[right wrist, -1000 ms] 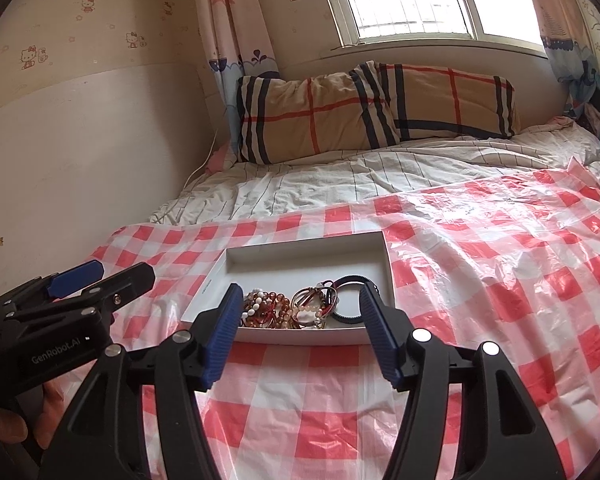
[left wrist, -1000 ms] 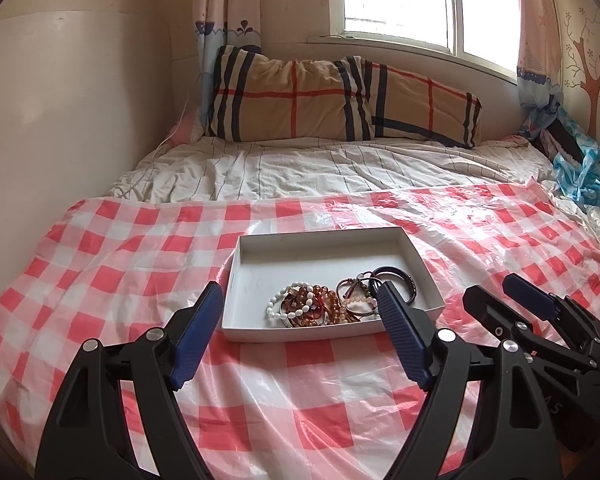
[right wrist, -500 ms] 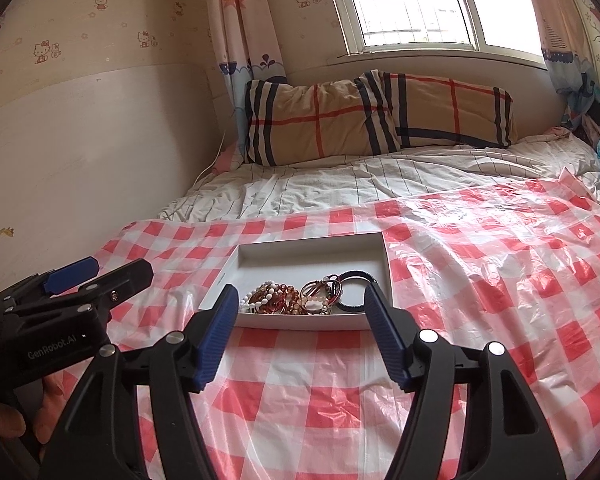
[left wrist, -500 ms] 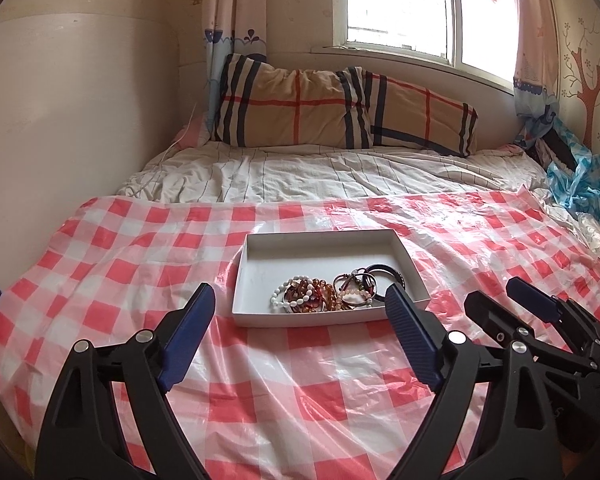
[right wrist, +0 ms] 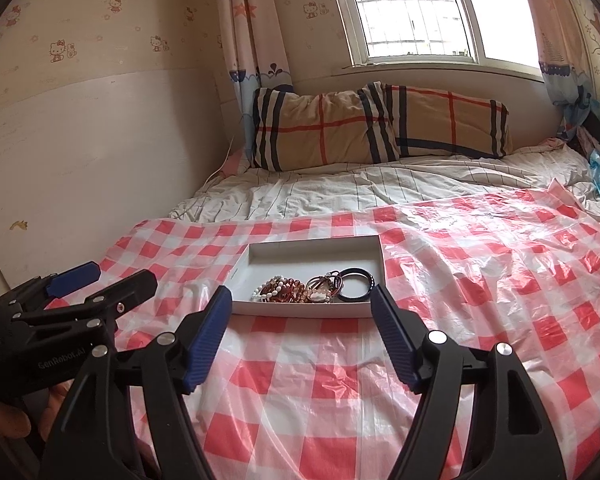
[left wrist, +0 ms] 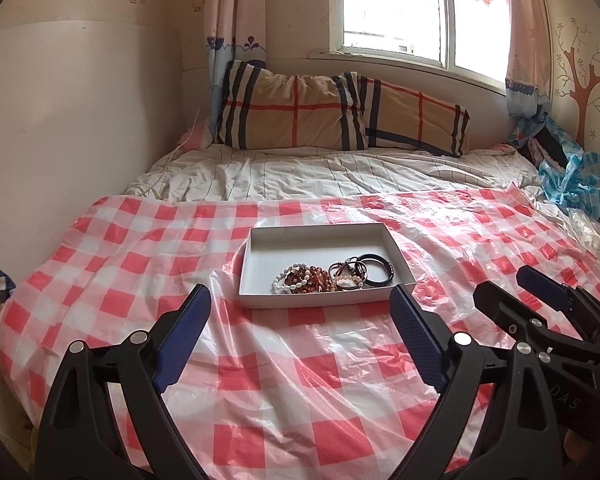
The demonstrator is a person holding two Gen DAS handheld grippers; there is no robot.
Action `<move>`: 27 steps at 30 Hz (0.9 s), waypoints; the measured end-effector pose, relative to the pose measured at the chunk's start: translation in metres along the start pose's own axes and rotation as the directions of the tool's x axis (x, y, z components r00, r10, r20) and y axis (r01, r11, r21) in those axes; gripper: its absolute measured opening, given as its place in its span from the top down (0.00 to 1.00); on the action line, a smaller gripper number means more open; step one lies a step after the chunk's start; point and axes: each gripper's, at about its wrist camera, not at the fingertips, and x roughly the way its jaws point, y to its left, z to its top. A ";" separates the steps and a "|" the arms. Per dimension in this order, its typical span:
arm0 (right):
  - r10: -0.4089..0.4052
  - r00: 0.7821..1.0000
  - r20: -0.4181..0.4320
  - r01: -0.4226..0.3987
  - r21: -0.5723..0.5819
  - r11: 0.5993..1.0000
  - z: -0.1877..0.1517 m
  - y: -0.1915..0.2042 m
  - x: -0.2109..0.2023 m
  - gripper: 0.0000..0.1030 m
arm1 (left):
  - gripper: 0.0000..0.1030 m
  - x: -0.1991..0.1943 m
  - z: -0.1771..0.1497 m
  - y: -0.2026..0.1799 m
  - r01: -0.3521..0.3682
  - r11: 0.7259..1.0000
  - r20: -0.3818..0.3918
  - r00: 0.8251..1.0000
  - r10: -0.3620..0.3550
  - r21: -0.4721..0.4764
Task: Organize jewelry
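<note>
Left wrist view first: we see our left gripper point(left wrist: 298, 316) with nothing between its blue pads, and its jaws are opening, already standing wide. We take the white tray point(left wrist: 260, 280) as our landmark. It lies on the red checked plastic sheet point(left wrist: 140, 264) straight ahead of this gripper and apart from it, with a strip of sheet between the tray's near wall and the fingertips. The jewelry point(left wrist: 332, 276) is heaped inside the tray against the near wall, toward its right half: a white bead bracelet point(left wrist: 288, 276) on the left of the heap, amber beads in the middle, a dark bangle point(left wrist: 374, 272) on the right. The far part of the tray is bare. The right gripper point(left wrist: 504, 288) shows beside the tray's right front corner.

Right wrist view next: our right gripper point(right wrist: 300, 304) is also empty and its jaws are opening, less wide than the left. From here the tray point(right wrist: 312, 246) is ahead, with its long axis going away from us. The jewelry point(right wrist: 312, 288) sits just beyond the fingertips, so we judge both hands about equally near. The left gripper point(right wrist: 96, 280) is to the left of the tray.
</note>
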 end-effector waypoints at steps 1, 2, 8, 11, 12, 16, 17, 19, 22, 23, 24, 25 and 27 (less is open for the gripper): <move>-0.001 1.000 0.000 0.001 0.000 1.000 -0.001 0.000 -0.005 0.32 | 0.15 -0.005 -0.001 0.000 0.000 1.000 0.003 1.000 0.000 0.000; -0.003 1.000 -0.001 0.003 -0.001 1.000 -0.003 0.000 -0.009 0.32 | 0.15 -0.009 -0.001 0.000 0.000 1.000 0.006 1.000 0.000 0.002; -0.011 1.000 0.003 0.011 -0.005 1.000 -0.009 0.001 -0.036 0.27 | 0.10 -0.035 -0.008 -0.002 -0.003 1.000 0.017 1.000 0.003 0.009; -0.010 1.000 0.006 0.010 -0.011 1.000 -0.012 0.002 -0.049 0.26 | 0.09 -0.048 -0.013 -0.003 -0.003 1.000 0.023 1.000 0.002 0.012; -0.010 1.000 0.007 0.010 -0.013 1.000 -0.013 0.004 -0.052 0.25 | 0.08 -0.052 -0.014 -0.003 -0.003 1.000 0.025 1.000 0.003 0.013; -0.009 1.000 0.007 0.010 -0.022 1.000 -0.017 0.008 -0.067 0.23 | 0.08 -0.066 -0.020 -0.003 -0.001 1.000 0.024 1.000 0.001 0.016; -0.010 1.000 0.007 0.010 -0.023 1.000 -0.018 0.009 -0.070 0.21 | 0.08 -0.070 -0.022 -0.003 -0.001 1.000 0.024 1.000 0.001 0.016; -0.011 1.000 0.008 0.011 -0.026 1.000 -0.021 0.011 -0.077 0.20 | 0.08 -0.076 -0.024 -0.003 -0.005 1.000 0.027 1.000 0.005 0.020; -0.010 1.000 0.006 0.011 -0.027 1.000 -0.026 0.012 -0.087 0.19 | 0.08 -0.086 -0.027 -0.003 -0.014 1.000 0.029 0.999 0.013 0.027; -0.011 1.000 0.005 0.011 -0.029 1.000 -0.027 0.012 -0.091 0.18 | 0.08 -0.089 -0.029 -0.003 -0.014 1.000 0.031 0.999 0.013 0.028; -0.012 1.000 0.005 0.012 -0.030 0.999 -0.029 0.013 -0.094 0.18 | 0.08 -0.094 -0.030 -0.003 -0.014 0.999 0.034 0.999 0.013 0.030; -0.012 1.000 0.005 0.012 -0.030 0.999 -0.031 0.013 -0.098 0.17 | 0.08 -0.097 -0.031 -0.004 -0.015 0.999 0.036 0.999 0.014 0.033; -0.018 1.000 0.006 0.018 -0.033 0.999 -0.034 0.013 -0.108 0.16 | 0.08 -0.105 -0.035 -0.005 -0.016 0.999 0.038 0.999 0.014 0.042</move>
